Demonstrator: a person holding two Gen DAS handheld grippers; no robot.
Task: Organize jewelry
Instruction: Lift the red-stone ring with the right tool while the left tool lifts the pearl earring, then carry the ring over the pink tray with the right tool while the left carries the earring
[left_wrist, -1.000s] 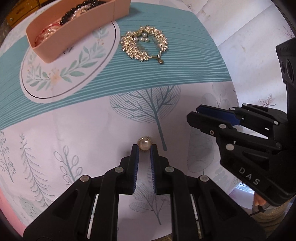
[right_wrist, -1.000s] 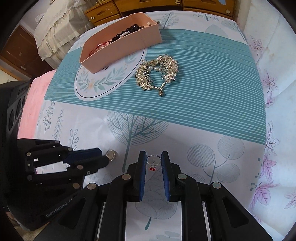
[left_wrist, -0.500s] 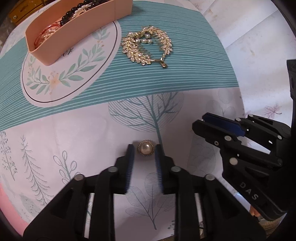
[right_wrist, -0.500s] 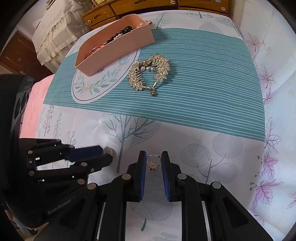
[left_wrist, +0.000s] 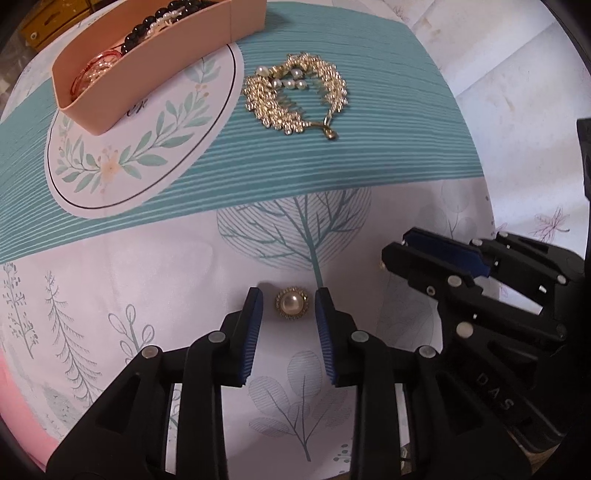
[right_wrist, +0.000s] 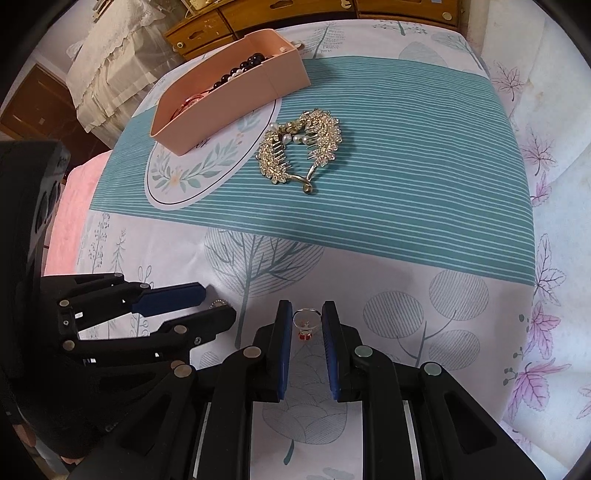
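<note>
A round pearl brooch (left_wrist: 291, 304) with a gold rim lies on the cloth between the fingertips of my left gripper (left_wrist: 289, 301), which is open and not touching it. My right gripper (right_wrist: 307, 315) is shut on a thin silver ring (right_wrist: 305, 319) with a small red charm. The right gripper also shows in the left wrist view (left_wrist: 413, 247), to the right of the brooch. A gold leaf-shaped hair comb (left_wrist: 295, 98) with pearls lies farther back on the teal stripes. A pink jewelry box (left_wrist: 147, 59) with bead strings stands at the back left.
A patterned tablecloth (right_wrist: 406, 221) covers the table, with a white oval print (left_wrist: 140, 147) under the pink box. A wooden drawer cabinet (right_wrist: 295, 14) stands behind the table. The table edge drops off at the right.
My left gripper has opened wider and moved forward, so the pearl brooch now sits between its fingertips. The right gripper still holds the ring.
</note>
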